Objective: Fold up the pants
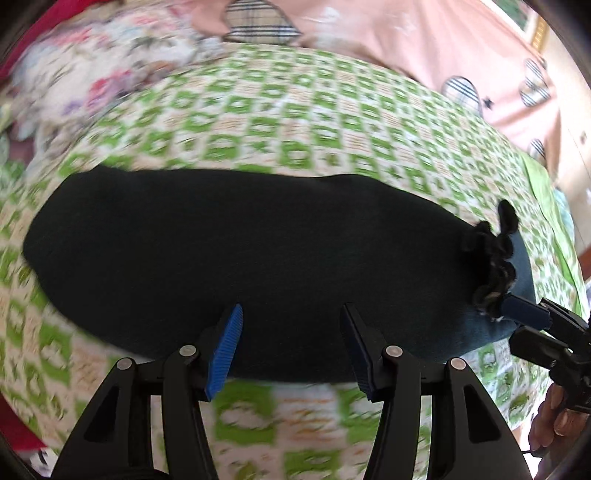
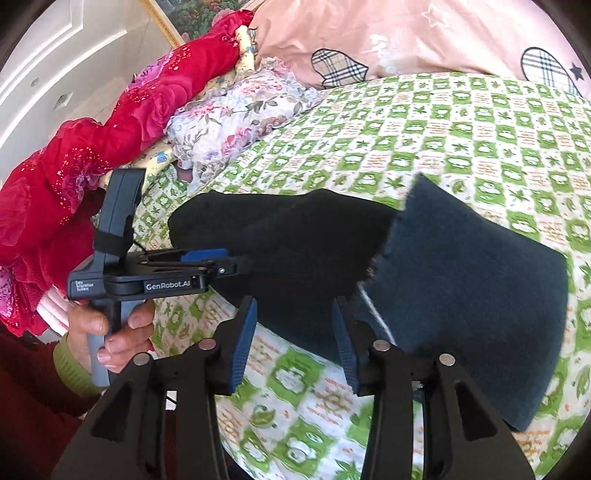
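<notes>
While the dark, nearly black pair of pants (image 1: 236, 258) lies folded in a long band across the bed's green-and-white checked sheet (image 1: 295, 122), the left gripper (image 1: 291, 317) hangs over its near edge with its blue-padded fingers (image 1: 225, 350) spread apart and nothing between them. In the right wrist view the right gripper (image 2: 295, 306) also has its fingers (image 2: 243, 343) spread, over the near edge of the pants (image 2: 461, 295), where a lighter blue-grey inner face of the cloth is turned up beside the darker outer face; a thin white thread runs along that seam near the right-hand finger. The pads do not press on the cloth. The left gripper (image 2: 221, 264) shows there from the side, held in a hand (image 2: 110, 332) with a green cuff and dark red sleeve, its tips at the far end of the pants. In the left wrist view the right gripper's tip (image 1: 524, 314) sits at the frilled, ruffled end of the pants. A pink quilt with plaid patches (image 2: 424, 33), a floral cloth (image 2: 240, 118) and a red rose-patterned blanket (image 2: 110, 122) lie at the far side of the bed.
</notes>
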`<state>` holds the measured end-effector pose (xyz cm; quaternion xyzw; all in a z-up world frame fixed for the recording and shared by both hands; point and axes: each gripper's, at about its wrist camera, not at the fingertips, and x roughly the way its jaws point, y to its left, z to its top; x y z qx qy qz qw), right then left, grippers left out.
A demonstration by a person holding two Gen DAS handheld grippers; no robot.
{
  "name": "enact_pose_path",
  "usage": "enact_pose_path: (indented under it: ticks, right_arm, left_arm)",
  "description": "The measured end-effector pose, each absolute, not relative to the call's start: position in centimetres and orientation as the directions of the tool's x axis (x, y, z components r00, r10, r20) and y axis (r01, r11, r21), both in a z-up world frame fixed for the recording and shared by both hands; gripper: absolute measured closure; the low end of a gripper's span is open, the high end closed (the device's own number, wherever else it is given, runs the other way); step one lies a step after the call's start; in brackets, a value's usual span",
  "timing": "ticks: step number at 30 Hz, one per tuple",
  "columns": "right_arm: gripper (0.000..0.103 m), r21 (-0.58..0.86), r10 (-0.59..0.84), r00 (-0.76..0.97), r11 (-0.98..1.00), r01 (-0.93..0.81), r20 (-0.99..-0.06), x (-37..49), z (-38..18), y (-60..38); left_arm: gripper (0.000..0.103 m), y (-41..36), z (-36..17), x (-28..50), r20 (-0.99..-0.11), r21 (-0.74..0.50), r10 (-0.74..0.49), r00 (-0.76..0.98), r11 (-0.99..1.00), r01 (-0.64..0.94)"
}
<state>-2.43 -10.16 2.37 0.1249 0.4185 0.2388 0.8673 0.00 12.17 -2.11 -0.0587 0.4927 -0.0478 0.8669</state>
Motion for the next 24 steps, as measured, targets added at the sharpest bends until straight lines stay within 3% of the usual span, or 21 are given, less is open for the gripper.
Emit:
enact_pose_path:
  ticks: [7, 16, 24]
  right_arm:
    - [0.045, 0.41, 0.552, 0.501, 0.832, -0.373, -0.666, 0.3, 3.0, -7.0]
    - [0.043, 0.406, 0.591, 0.446, 0.798, -0.445, -0.672, 4.6, 3.6, -2.6]
    - [0.042, 0.402, 0.618, 0.375, 0.759, -0.512, -0.691, 9.8, 3.6, 1.3]
  left_arm:
    - [0.046, 17.3, -1.8, -2.3, -0.845, -0.199, -0.123, 0.521, 0.976, -0.092]
    - [0.045, 23.8, -2.8, -4.3, -0.857, -0.268, -0.102, 0.505, 0.926, -0.266]
    - [0.038, 29.3, -3.5, -4.4, -0.841, -0.39, -0.16, 0.517, 0.842, -0.374]
